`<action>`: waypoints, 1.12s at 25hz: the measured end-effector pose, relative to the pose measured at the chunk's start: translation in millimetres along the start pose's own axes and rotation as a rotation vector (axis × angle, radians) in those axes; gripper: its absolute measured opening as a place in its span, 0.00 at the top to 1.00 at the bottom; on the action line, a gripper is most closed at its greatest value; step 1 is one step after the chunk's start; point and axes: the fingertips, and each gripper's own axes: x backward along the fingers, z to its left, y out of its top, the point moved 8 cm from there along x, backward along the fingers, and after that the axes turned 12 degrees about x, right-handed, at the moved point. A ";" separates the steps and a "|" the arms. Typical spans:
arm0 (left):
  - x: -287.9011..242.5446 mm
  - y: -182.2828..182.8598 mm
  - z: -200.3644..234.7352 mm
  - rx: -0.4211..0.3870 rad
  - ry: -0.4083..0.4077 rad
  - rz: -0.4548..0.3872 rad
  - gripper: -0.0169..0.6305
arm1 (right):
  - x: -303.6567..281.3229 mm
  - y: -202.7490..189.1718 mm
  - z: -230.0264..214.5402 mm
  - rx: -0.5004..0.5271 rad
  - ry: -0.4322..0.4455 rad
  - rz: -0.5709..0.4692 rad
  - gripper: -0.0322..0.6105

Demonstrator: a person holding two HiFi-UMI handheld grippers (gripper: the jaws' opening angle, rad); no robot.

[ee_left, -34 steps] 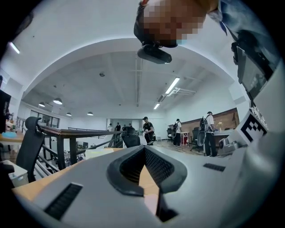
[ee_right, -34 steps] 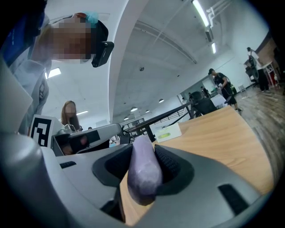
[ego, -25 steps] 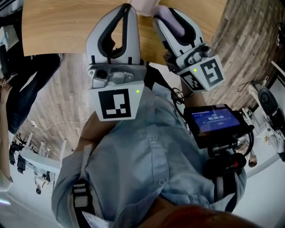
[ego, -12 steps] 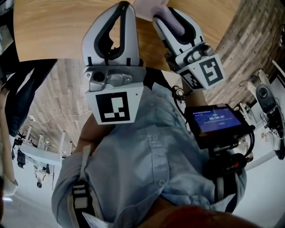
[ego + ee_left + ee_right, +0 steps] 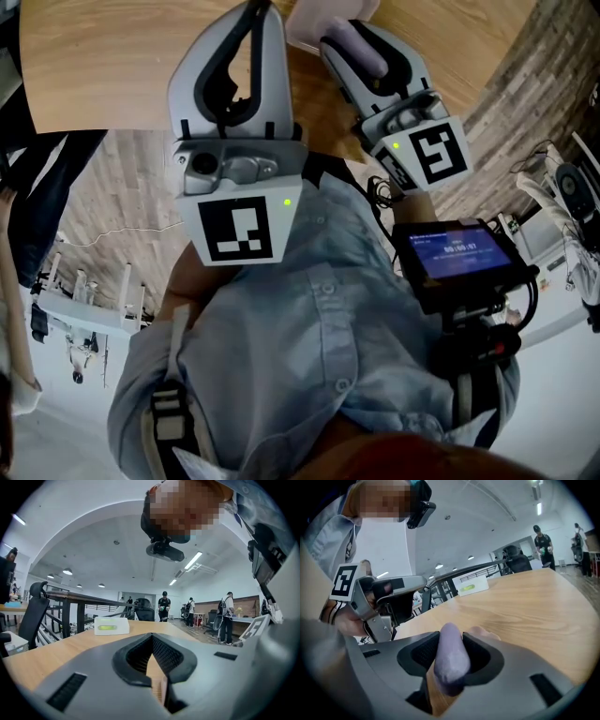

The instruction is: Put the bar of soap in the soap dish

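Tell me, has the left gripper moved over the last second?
Yes. The left gripper has moved forward: more of it now lies past the near edge of the table than before.

Open-plan office interior. A light wooden tabletop (image 5: 70,644) fills the near ground. Beyond its far left edge stand a black office chair (image 5: 35,613) and a dark metal railing (image 5: 89,603). The white vaulted ceiling (image 5: 108,541) carries round lamps (image 5: 68,571) at left and strip lights (image 5: 193,560) at right. Several people (image 5: 164,605) stand at the far end, near a brown wall (image 5: 243,603). The floor (image 5: 122,197) is of pale wood planks.
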 end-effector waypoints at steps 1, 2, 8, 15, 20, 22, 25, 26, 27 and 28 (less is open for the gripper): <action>0.6 0.0 -0.2 0.001 0.002 0.000 0.96 | 0.1 -0.7 1.2 0.005 0.006 0.018 0.69; 1.1 0.1 -0.1 0.002 0.005 0.000 0.96 | 1.1 -3.0 2.0 0.011 0.018 0.044 0.69; 2.7 -0.8 1.2 0.006 0.014 0.016 0.96 | -3.1 -5.1 9.0 0.029 0.087 0.128 0.69; 2.0 -1.8 6.4 0.018 0.023 0.026 0.96 | -7.8 -4.5 18.9 0.083 0.146 0.211 0.69; -2.2 -2.2 10.7 0.025 0.018 0.028 0.96 | -11.5 -0.7 16.2 0.073 0.135 0.206 0.67; -3.8 -3.2 11.9 0.025 0.015 0.027 0.96 | -11.5 -1.2 13.0 0.075 0.129 0.209 0.66; -5.0 -8.1 11.1 0.028 0.007 0.022 0.96 | -5.3 -9.8 6.8 0.099 0.131 0.256 0.66; -5.1 -10.4 10.8 0.028 0.005 0.020 0.96 | -3.9 -11.8 5.0 0.103 0.126 0.265 0.66; -5.4 -12.6 11.1 0.028 0.003 0.019 0.96 | -3.8 -13.1 3.4 0.104 0.121 0.268 0.66; -5.9 -14.2 12.3 0.028 0.002 0.020 0.96 | -4.8 -13.9 2.1 0.103 0.118 0.267 0.66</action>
